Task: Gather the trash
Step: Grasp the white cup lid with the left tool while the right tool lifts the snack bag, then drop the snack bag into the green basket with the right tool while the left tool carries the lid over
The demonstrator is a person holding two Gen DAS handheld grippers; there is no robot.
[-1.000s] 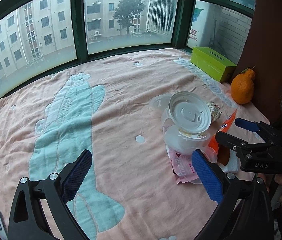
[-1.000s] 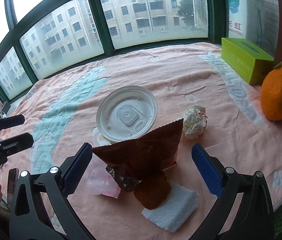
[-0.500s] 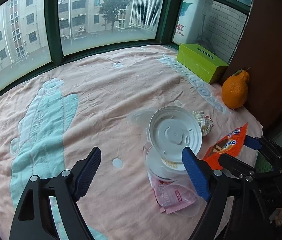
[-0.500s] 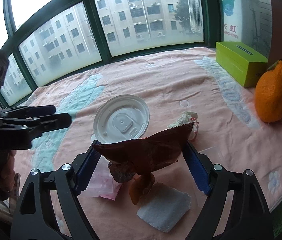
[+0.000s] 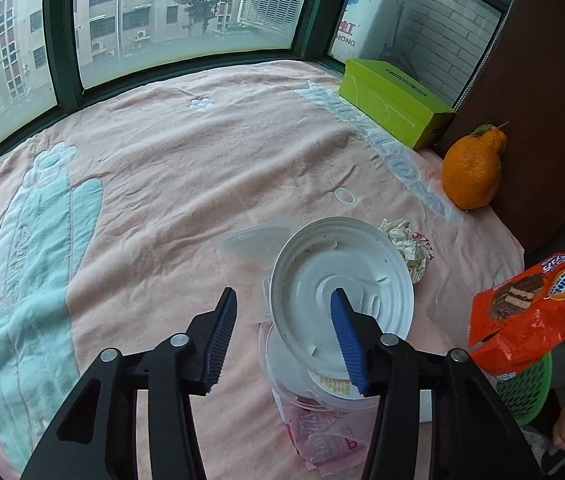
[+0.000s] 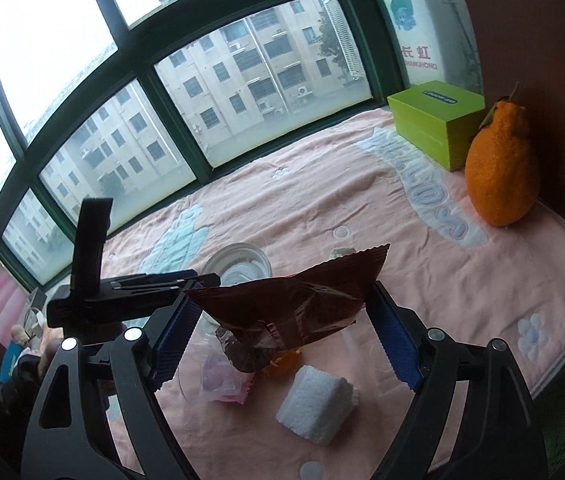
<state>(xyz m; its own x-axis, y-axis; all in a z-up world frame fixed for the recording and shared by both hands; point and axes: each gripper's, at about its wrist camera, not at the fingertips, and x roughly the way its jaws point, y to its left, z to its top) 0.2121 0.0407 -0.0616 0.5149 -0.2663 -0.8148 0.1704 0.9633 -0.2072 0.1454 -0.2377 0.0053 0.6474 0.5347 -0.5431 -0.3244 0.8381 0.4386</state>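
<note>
My right gripper (image 6: 282, 340) is shut on an orange snack wrapper (image 6: 294, 304) and holds it above the pink blanket; the wrapper also shows at the right of the left wrist view (image 5: 530, 312). My left gripper (image 5: 282, 332) is open over a white plastic lid (image 5: 342, 296) that rests on a clear cup (image 5: 310, 376). A pink wrapper (image 5: 318, 436) lies under the cup. A crumpled paper ball (image 5: 406, 244) lies beside the lid. A white foam block (image 6: 316, 406) lies below the held wrapper.
A green basket (image 5: 522, 384) stands off the blanket's right edge, under the held wrapper. An orange fruit (image 5: 472, 172) and a green box (image 5: 394, 100) sit at the far right by a brown wall. Windows bound the far side of the blanket (image 5: 162, 184).
My right gripper closed on the orange wrapper and lifted it to the right, over the basket. My left gripper moved forward over the white lid and narrowed.
</note>
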